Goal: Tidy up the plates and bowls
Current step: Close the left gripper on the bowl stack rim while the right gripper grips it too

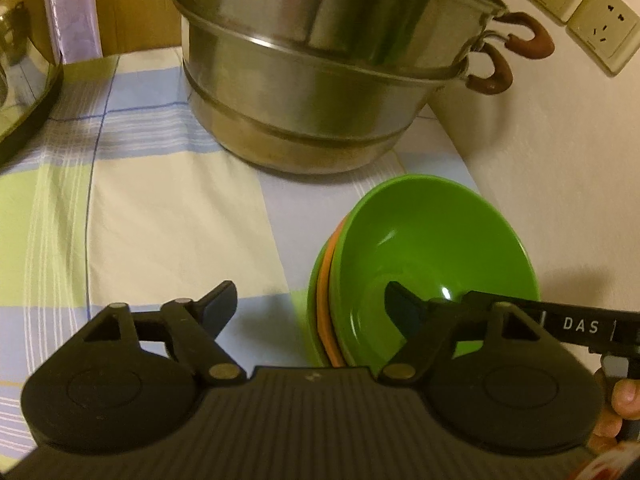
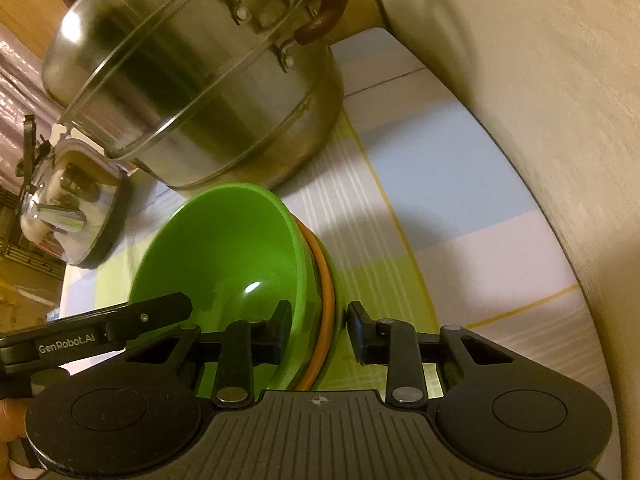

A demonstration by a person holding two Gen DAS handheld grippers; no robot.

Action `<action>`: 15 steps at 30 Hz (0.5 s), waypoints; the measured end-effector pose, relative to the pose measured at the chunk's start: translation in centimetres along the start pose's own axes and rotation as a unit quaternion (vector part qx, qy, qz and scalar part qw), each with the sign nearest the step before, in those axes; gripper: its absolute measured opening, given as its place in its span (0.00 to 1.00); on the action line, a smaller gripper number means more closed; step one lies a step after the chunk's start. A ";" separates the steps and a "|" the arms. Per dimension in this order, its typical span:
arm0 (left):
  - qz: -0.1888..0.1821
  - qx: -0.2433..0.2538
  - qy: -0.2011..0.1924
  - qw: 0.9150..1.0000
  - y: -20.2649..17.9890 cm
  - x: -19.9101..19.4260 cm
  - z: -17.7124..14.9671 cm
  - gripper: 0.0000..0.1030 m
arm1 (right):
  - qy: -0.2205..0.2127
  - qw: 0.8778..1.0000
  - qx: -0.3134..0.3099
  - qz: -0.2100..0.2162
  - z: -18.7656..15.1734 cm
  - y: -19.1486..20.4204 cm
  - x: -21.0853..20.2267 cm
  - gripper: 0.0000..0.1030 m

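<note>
1. Grippers, nearest. The left gripper (image 1: 312, 308) straddles the left rim of the bowl stack (image 1: 432, 248). One finger is inside the top green bowl (image 2: 224, 248), the other is outside over the checked cloth (image 1: 160, 200). Its jaws are wide apart and no pad is on the rim.
2. The right gripper (image 2: 320, 332) straddles the opposite rim of the stack. Its jaws are drawn in narrow around the nested edges, one finger inside and one outside. Whether the pads actually press the rim cannot be told from these views.
3. Bowl stack: green on top, an orange bowl (image 1: 326, 300) beneath it, and another green one under that. The stack sits on the cloth and looks tilted toward the left gripper.
4. Behind the stack, close by, is a two-tier steel steamer pot (image 1: 312, 92). A shiny kettle (image 2: 72, 216) stands well apart, to the left of the stack.
5. Farthest from the stack are the wall sockets (image 1: 580, 20).
6. Step in hand (judgement): securing a two-sided hold on the stack before it is moved.
7. Next move calls for closing the left jaws on the rim and confirming the right grip. The lift should then be level with both hands together, clear of the pot.
</note>
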State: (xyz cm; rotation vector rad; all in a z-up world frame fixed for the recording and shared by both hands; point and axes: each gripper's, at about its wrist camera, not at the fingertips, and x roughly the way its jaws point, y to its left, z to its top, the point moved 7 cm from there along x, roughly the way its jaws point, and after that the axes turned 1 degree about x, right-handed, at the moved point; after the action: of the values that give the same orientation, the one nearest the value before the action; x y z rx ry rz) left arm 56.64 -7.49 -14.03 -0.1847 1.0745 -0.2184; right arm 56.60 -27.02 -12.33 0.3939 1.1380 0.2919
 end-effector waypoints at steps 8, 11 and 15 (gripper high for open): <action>-0.024 -0.027 0.028 0.999 0.4 0.9 -0.3 0.55 | 0.019 1.000 0.004 -0.005 -0.2 -0.2 0.7 0.26; -0.027 -0.027 0.034 0.999 0.5 1.0 -0.3 0.45 | 0.022 1.000 0.005 -0.006 -0.2 -0.2 0.7 0.26; -0.028 -0.027 0.037 0.999 0.7 1.2 -0.2 0.35 | 0.023 1.000 0.006 -0.005 -0.1 -0.2 0.7 0.26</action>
State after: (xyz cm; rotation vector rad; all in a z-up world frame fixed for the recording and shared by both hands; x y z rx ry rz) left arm 57.07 -7.10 -15.27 -0.2574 1.1508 -0.2480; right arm 56.77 -26.87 -13.03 0.3944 1.1878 0.2870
